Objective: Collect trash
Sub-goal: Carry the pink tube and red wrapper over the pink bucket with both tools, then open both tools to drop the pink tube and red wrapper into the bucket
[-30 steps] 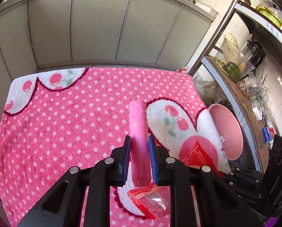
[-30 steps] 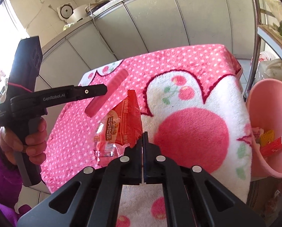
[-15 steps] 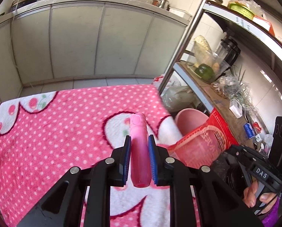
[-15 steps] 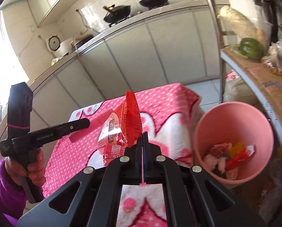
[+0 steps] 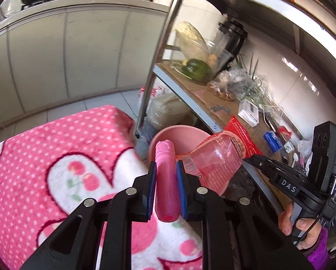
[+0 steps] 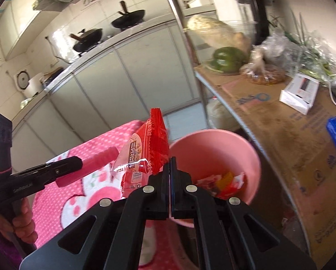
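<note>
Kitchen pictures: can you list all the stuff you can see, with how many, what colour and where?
tube: 1, pink, clamped in left gripper
snack wrapper: 1, red and clear, pinched in right gripper
bin: 1, pink, beside the table, wrappers inside
blanket: 1, pink with white dots, over the table
woks: 2, black, on the far counter
green vegetable: 1, on the shelf
white box: 1, on the shelf
left gripper: 1, black
right gripper: 1, black
</note>
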{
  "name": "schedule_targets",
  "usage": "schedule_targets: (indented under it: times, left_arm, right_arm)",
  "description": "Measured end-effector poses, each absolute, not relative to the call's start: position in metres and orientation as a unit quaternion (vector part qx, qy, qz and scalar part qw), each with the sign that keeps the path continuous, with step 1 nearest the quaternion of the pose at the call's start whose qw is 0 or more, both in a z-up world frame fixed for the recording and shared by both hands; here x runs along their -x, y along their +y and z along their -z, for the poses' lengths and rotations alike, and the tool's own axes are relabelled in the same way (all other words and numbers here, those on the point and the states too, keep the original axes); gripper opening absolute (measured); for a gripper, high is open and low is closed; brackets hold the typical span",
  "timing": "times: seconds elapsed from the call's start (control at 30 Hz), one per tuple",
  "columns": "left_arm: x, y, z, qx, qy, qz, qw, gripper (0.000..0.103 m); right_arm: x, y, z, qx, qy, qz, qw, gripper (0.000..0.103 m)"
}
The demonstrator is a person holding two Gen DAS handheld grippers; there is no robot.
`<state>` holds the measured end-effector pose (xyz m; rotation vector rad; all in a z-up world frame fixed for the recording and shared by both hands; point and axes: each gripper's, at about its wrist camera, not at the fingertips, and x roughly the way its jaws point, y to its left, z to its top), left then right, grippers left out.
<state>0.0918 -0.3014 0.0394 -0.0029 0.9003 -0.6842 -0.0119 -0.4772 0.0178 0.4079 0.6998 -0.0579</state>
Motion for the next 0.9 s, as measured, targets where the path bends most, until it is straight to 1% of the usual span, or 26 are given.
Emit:
schedule_targets:
  times: [0.3,0.57,0.9]
  left_arm:
    - [-0.101,-0.365,0.012,-0.044,0.475,0.34,0.81,0.017]
    - [-0.104,-0.39,0.05,-0.069,0.501,0.338,0.794,0.017]
    - [-0.112,-0.388,0.049,-0.03,0.503,0.345,0.792,0.019]
  right_arm:
    - [0.004,-0.503,0.023,-0.165,0.38,0.1,0.904,0.001]
    - [-0.008,-0.512,0.051,-0.146,0.412,0.123,0.891,0.001]
    - [-0.013,-0.507,0.062,-0.14,0.434,0.125,0.881,0.002]
